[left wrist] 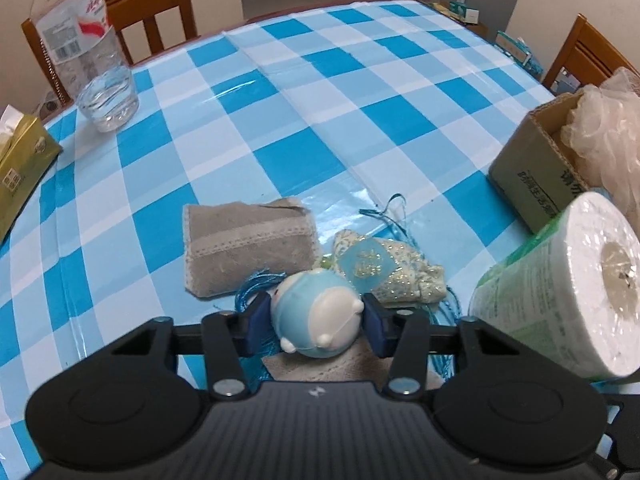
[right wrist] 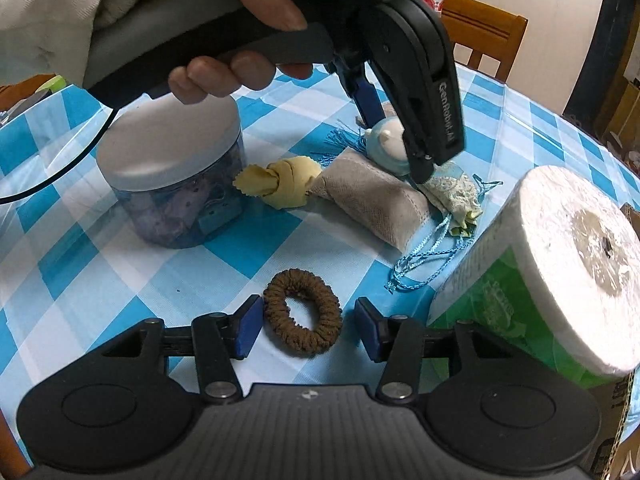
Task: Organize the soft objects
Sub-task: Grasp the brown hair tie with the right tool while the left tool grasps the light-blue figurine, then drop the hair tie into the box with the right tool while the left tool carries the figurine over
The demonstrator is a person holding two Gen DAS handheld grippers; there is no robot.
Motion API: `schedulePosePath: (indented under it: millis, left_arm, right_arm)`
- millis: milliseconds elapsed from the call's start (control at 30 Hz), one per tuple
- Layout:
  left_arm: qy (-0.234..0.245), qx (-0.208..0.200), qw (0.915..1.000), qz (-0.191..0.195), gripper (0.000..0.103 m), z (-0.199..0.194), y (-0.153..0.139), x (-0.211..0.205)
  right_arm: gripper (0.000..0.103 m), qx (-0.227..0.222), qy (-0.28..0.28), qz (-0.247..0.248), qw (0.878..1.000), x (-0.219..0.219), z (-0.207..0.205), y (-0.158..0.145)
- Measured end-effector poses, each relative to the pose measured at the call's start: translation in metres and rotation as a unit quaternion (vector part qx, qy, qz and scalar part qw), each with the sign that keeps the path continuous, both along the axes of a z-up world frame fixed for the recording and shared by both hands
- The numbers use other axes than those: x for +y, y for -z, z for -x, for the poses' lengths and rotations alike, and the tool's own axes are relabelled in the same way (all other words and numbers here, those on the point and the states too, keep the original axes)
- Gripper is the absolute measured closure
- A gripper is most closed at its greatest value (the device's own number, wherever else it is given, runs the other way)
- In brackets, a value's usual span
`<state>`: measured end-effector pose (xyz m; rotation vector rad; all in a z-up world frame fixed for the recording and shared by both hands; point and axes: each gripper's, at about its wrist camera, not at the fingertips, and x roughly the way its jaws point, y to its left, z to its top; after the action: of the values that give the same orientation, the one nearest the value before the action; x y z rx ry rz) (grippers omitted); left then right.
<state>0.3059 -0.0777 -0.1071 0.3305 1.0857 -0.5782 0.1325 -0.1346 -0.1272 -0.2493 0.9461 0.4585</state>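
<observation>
My left gripper [left wrist: 316, 322] is shut on a light-blue and white round soft toy [left wrist: 316, 314], just above the table; it shows from the side in the right wrist view [right wrist: 388, 146]. A grey fabric pouch [left wrist: 248, 248] lies just beyond it, and a floral sachet [left wrist: 384, 268] with blue cords lies to its right. My right gripper [right wrist: 308, 326] is open, its pads on either side of a brown hair scrunchie [right wrist: 303, 312] on the cloth. A knotted yellow cloth [right wrist: 286, 182] lies beside the grey pouch [right wrist: 372, 200].
A lidded clear jar [right wrist: 172, 184] stands at left. A wrapped paper roll [left wrist: 560, 292] lies at right, also in the right wrist view [right wrist: 560, 268]. A cardboard box [left wrist: 536, 172] holds plastic bags. A water bottle [left wrist: 80, 44], tissue pack [left wrist: 20, 156] and chairs [left wrist: 152, 8] ring the checked table [left wrist: 340, 100].
</observation>
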Motion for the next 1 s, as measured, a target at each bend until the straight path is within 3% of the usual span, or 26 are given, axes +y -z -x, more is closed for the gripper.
schedulePosePath:
  millis: [233, 367, 1000]
  left_arm:
    - [-0.003, -0.003, 1.0, 0.005, 0.056, 0.002, -0.005, 0.004]
    - [-0.004, -0.008, 0.9999, 0.007, 0.057, 0.005, -0.011, 0.006]
    - [0.012, -0.034, 0.9992, 0.016, 0.057, 0.066, -0.073, 0.036]
  right_arm:
    - [0.048, 0.002, -0.008, 0.006, 1.0, 0.006, -0.004, 0.0]
    - [0.059, 0.005, -0.011, 0.012, 1.0, 0.009, -0.006, -0.001]
    - [0.06, -0.003, 0.004, 0.012, 1.0, 0.003, 0.026, -0.044]
